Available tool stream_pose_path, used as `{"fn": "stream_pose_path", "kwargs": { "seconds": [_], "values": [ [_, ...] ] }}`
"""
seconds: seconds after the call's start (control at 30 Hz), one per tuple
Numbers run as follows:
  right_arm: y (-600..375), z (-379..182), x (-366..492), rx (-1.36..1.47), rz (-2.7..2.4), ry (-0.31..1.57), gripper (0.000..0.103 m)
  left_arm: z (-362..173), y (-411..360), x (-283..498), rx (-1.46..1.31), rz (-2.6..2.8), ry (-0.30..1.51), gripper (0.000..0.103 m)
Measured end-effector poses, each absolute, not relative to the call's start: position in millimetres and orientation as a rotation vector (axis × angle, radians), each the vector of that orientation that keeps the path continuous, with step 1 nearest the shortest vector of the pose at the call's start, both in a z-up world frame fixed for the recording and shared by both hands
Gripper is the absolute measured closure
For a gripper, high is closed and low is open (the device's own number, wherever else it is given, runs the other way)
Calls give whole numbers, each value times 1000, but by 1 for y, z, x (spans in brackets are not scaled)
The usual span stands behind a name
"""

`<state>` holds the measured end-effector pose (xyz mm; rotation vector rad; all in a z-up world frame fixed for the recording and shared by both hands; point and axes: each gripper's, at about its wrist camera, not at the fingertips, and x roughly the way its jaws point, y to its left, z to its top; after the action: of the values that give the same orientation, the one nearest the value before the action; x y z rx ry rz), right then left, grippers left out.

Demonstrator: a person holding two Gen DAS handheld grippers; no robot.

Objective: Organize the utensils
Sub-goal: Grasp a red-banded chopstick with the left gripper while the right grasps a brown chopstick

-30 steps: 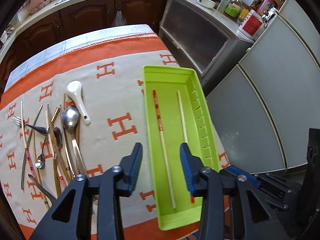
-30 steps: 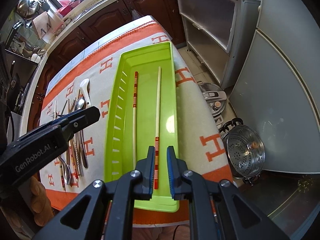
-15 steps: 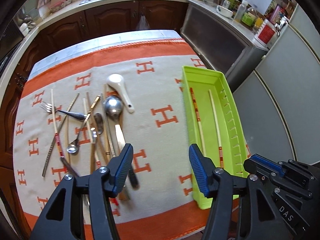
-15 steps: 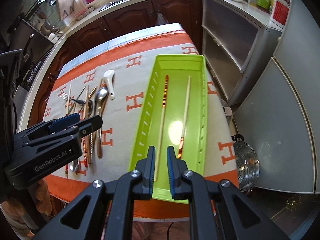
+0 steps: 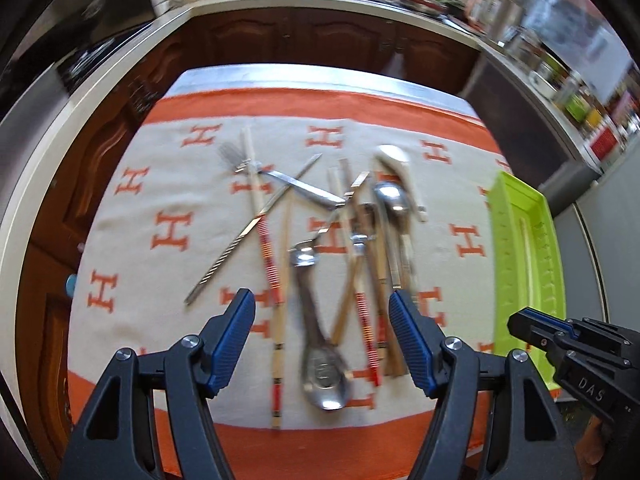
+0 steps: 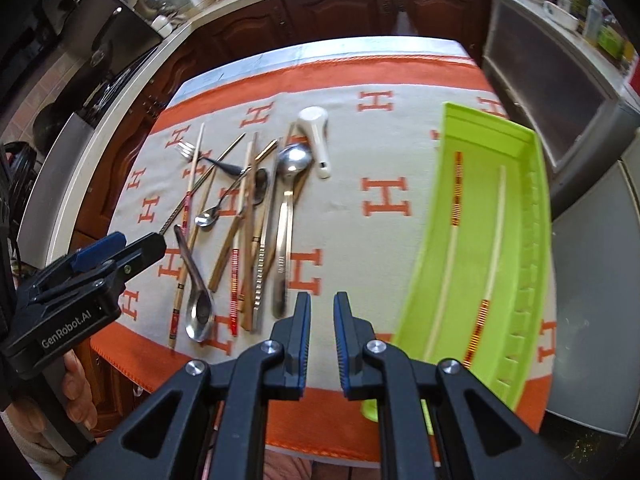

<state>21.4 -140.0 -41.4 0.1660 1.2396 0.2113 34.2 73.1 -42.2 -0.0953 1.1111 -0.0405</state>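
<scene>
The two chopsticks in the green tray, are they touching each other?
Apart. The right wrist view shows bare green tray floor between the left chopstick and the right chopstick.

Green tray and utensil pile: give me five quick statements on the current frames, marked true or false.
1. The green tray holds two chopsticks. True.
2. The white spoon lies in the tray. False: it lies on the cloth, at the far end of the utensil pile.
3. The left gripper is open with nothing between its jaws. True; they have just been opening, above the pile.
4. The right gripper grips a chopstick. False: its jaws are nearly closed, with a narrow gap and nothing in it.
5. The fork is stacked on the tray. False: it lies on the cloth at the pile's left.
</scene>
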Motion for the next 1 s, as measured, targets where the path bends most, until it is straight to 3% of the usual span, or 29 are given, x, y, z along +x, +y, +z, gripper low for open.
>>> {"fn": "stream_pose_path", "kwargs": {
  "seconds": [0.4,0.83,1.0],
  "values": [
    [-85,-64,78,178,291,1272,83,-75,174,37,-274,90,1145,36],
    [-46,-99,126,77,317,1269,83,-104,161,94,-391,-84,1203,70],
    [-43,-114,127,71,330,1283,88,-115,150,111,-414,-120,1234,72]
  ]
}}
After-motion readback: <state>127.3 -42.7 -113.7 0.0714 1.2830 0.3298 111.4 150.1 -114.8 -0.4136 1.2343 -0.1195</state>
